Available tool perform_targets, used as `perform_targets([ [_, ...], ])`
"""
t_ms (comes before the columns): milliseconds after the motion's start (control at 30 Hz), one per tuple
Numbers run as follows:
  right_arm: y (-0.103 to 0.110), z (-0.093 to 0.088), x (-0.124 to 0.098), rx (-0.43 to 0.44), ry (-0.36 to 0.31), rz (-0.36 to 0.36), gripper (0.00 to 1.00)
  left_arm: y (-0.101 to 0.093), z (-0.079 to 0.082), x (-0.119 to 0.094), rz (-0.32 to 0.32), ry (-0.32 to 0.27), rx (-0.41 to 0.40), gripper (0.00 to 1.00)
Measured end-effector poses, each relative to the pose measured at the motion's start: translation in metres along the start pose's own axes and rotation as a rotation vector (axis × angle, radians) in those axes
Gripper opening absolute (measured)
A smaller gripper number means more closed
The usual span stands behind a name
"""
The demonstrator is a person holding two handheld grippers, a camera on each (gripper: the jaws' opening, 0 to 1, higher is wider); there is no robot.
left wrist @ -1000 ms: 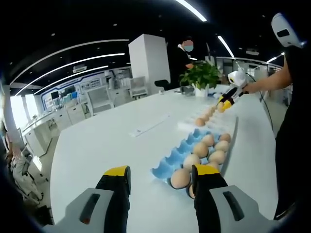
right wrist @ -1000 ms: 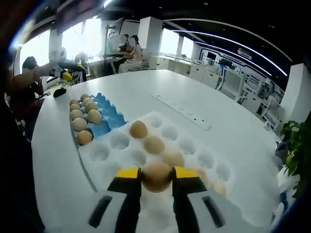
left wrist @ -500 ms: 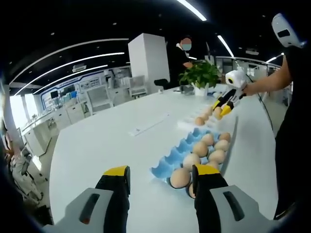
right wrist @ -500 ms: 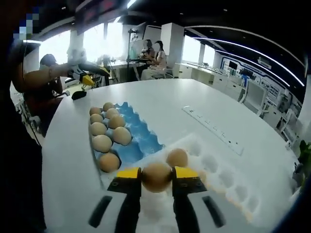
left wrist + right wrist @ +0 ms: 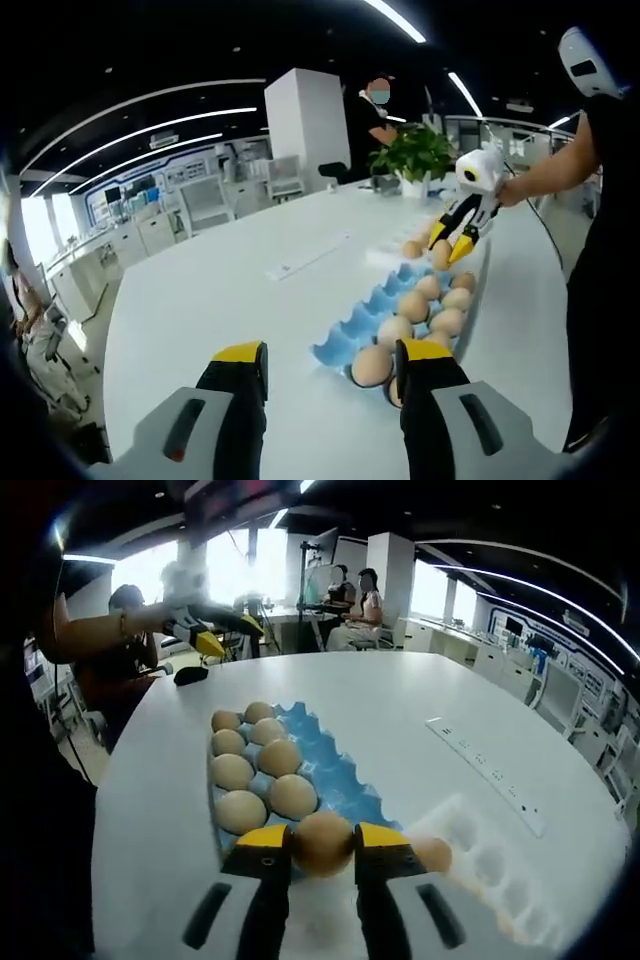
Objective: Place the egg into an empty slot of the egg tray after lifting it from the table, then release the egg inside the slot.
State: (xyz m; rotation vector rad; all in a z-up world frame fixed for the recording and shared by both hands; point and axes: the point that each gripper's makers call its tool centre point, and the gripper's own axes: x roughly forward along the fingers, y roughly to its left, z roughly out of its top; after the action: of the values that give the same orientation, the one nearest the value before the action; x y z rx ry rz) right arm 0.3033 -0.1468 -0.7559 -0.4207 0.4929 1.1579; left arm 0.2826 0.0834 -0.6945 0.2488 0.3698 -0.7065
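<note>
at the bottom centre of the right gripper view, the right gripper [image 5: 323, 842] has its jaws clamped on the egg [image 5: 323, 840], carried above the near edge of the blue egg tray [image 5: 335, 776]. the tray's left rows hold eggs; its right slots look empty. the step is best done by centring the egg over one empty slot, lowering until it seats, then opening gently. the left gripper [image 5: 330, 362], jaws apart and empty, sits at the bottom of the left gripper view beside the tray.
</note>
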Motion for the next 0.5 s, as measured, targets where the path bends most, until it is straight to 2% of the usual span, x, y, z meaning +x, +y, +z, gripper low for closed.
perform_targets([
  [500,0.002,-0.006,0.017,0.001,0.028,0.04,0.25,0.002,0.001,0.001,-0.002,-0.002,0.002,0.52],
])
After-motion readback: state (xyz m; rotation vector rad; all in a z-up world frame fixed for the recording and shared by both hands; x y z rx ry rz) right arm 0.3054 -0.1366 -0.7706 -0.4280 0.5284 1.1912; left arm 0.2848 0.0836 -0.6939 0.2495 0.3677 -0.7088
